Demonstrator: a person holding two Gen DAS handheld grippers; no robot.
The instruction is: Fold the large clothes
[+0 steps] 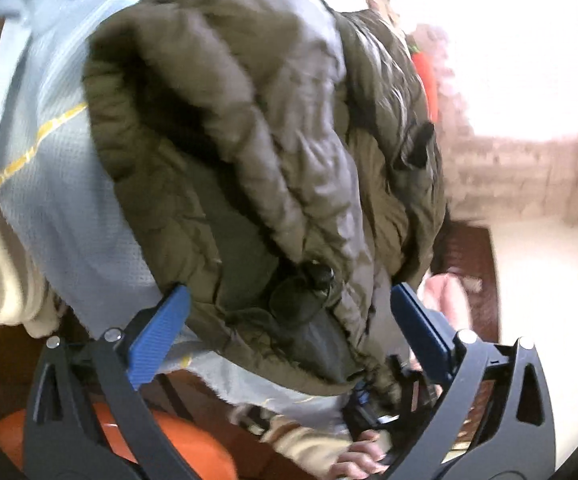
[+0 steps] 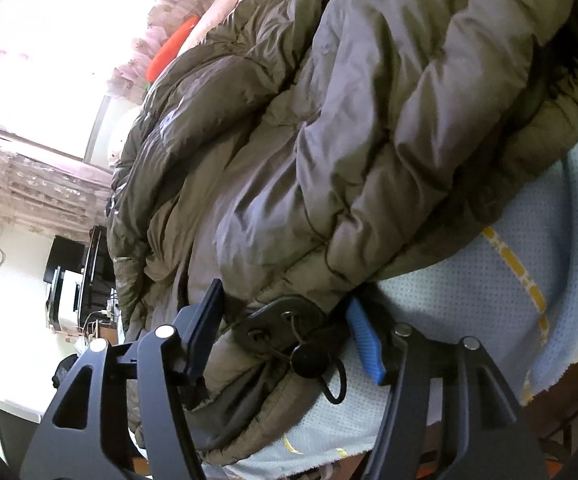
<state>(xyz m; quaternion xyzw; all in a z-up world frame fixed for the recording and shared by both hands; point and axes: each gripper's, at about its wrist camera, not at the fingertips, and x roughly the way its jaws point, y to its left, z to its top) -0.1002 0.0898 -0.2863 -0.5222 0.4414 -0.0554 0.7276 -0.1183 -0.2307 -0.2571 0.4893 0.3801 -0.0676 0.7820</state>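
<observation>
Pale blue dotted bedding (image 2: 501, 300) with a yellow stripe covers the surface under everything, with bright window light and patterned curtains (image 2: 45, 184) behind it. Nearest in the left wrist view, the left hand-held gripper (image 1: 289, 312) has its blue pads spread as wide as they go; the hem end of the olive puffer jacket (image 1: 249, 140) lies between them, but neither pad presses on it. Below that gripper a person's hand (image 1: 359, 456) in a cream sleeve shows at the frame's lower edge, beside something orange (image 1: 169, 448) that is too blurred to name. Nearest in the right wrist view, the right hand-held gripper (image 2: 285, 328) stands about half spread around the jacket's hem, where a black drawcord toggle (image 2: 309, 360) and its round patch sit. The dark left pad lies against the fabric, while the blue right pad seems just clear of it; whether the cloth is truly pinched I cannot tell. Beyond both grippers the jacket lies bunched in thick quilted rolls on the blue bedding, filling most of each view, its grey-brown lining turned up in places. Farther back in the right wrist view, an orange-red object (image 2: 171, 50) lies at the jacket's far end, and dark furniture (image 2: 89, 276) stands against a pale wall
</observation>
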